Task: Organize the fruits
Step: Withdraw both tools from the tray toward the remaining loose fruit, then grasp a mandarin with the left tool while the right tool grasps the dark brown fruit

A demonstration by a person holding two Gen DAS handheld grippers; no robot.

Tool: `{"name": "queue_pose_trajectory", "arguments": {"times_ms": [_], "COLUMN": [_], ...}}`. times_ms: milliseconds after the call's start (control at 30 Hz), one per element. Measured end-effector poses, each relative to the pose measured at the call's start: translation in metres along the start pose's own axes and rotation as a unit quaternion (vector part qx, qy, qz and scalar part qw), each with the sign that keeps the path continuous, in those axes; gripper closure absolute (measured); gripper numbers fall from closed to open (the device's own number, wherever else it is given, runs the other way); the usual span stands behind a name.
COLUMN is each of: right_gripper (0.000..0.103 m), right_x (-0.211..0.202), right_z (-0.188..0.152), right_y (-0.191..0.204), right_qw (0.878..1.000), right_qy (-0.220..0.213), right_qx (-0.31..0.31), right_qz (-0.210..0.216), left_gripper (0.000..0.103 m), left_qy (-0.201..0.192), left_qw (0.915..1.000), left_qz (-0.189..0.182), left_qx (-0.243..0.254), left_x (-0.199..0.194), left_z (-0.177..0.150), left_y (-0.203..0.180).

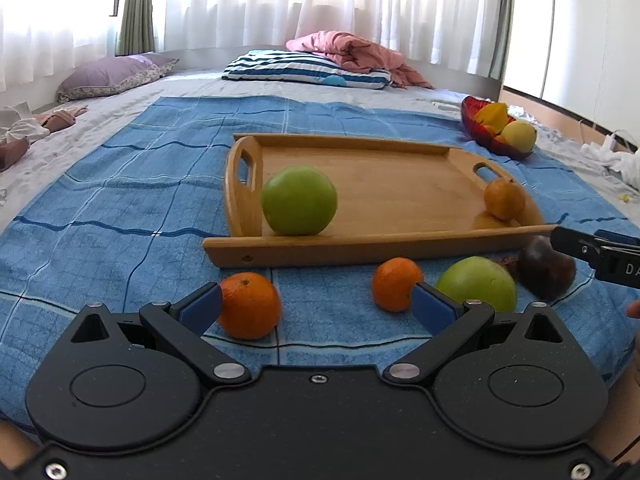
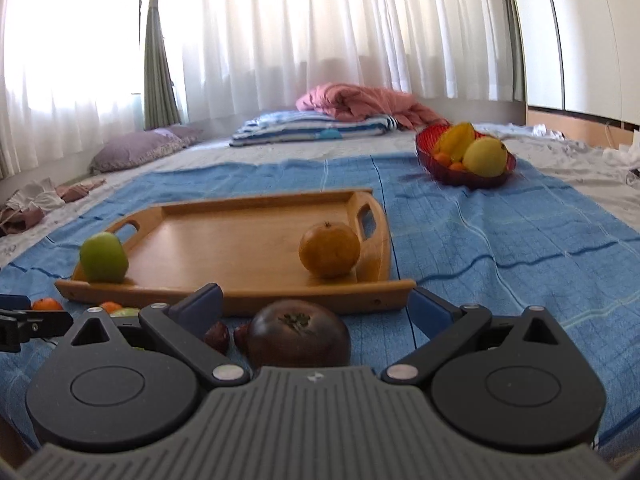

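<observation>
Dark purple fruit [image 2: 298, 334], round with a dried calyx on top, lies on the blue blanket [image 2: 500, 248] between the spread fingers of the right tongs [image 2: 316, 306], untouched. It looks firm and smooth-skinned, so I would take it across its widest middle with light pressure. Left tongs [image 1: 316, 306] also stand wide apart and empty; one orange [image 1: 250, 306] sits just beside the left fingertip, a second orange [image 1: 394, 284] and a green apple [image 1: 478, 284] near the right one. These should be light, stiff and prone to roll. On the wooden tray [image 1: 360, 246] rest another green apple [image 1: 299, 201] and a dull orange fruit [image 1: 504, 199]. A red bowl [image 2: 436, 168] of fruit sits well beyond. Only the letters "DA" show on the right tongs' body.
</observation>
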State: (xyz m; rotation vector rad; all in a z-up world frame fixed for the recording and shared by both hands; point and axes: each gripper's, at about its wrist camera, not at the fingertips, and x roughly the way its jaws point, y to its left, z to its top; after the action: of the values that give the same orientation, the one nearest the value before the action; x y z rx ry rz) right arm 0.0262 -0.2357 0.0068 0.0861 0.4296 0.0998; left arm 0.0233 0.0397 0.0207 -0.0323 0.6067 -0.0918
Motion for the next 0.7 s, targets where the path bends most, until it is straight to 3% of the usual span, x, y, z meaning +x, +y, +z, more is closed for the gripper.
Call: {"name": "queue_pose_trajectory", "arguments": {"times_ms": [267,700], "right_gripper": [0.0,0.0], "right_x": [-0.001,0.002], "right_z": [-0.011,-0.023], "right_y": [0.001,0.011], "right_qw": [1.0,1.0], "right_qy": [0.003,0.006], "right_qx": [0.021,0.017], "right_qz": [0.016,-0.007], "left_gripper": [0.002,0.012], "left_qy": [-0.014,-0.008], "left_qw": [0.9992,0.9986], "left_qz": [0.037,0.04], "left_qx": [-0.002,-0.035], "left_x": [0.003,0.013], "left_z": [-0.006,-0.014], "left_y": [0.005,0.013]}}
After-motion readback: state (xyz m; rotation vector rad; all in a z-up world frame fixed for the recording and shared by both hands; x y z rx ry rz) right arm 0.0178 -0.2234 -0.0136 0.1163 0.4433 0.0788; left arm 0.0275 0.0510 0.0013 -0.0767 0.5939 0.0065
